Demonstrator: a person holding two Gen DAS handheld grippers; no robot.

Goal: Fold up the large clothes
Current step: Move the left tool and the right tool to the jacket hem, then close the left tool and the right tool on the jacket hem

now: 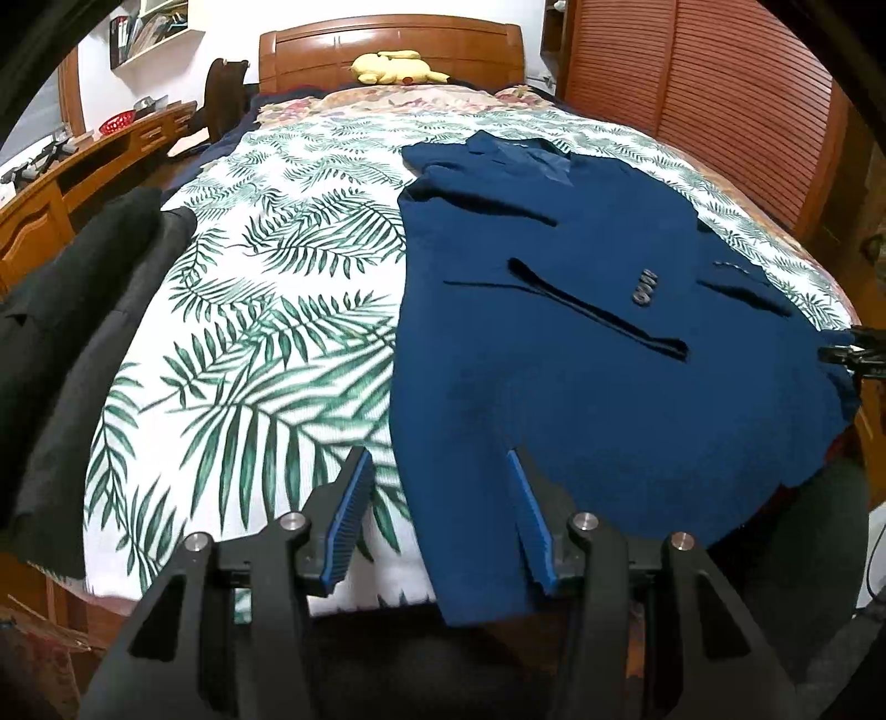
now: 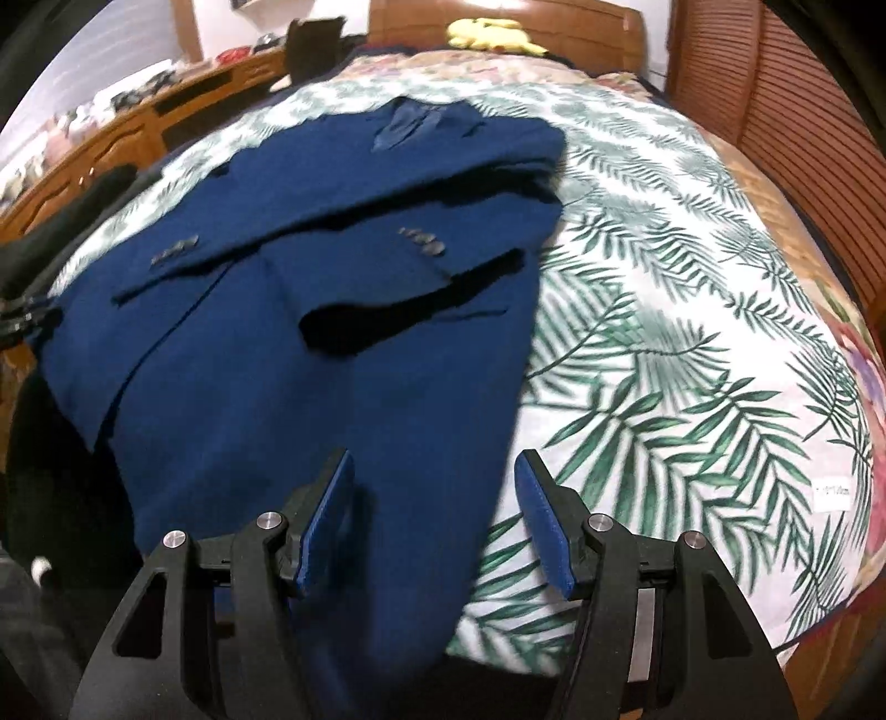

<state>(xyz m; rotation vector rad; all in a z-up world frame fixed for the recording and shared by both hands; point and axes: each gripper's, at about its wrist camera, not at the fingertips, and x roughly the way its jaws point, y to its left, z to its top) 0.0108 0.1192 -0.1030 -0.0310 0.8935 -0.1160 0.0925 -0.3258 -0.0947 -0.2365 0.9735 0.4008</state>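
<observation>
A dark blue suit jacket (image 1: pixel 581 343) lies on the leaf-print bedspread (image 1: pixel 266 310), collar toward the headboard, both sleeves folded across its body. It also shows in the right wrist view (image 2: pixel 288 343). My left gripper (image 1: pixel 437 459) is open at the jacket's near left hem corner, empty, its jaws astride the jacket's edge. My right gripper (image 2: pixel 434 465) is open and empty at the jacket's near right hem edge. The right gripper's tip shows at the far right of the left wrist view (image 1: pixel 855 349).
A black garment (image 1: pixel 66 343) lies along the bed's left side. A yellow plush toy (image 1: pixel 396 66) sits by the wooden headboard (image 1: pixel 387 47). A wooden desk (image 1: pixel 66 166) stands left of the bed, a slatted wardrobe (image 1: pixel 692 99) to the right.
</observation>
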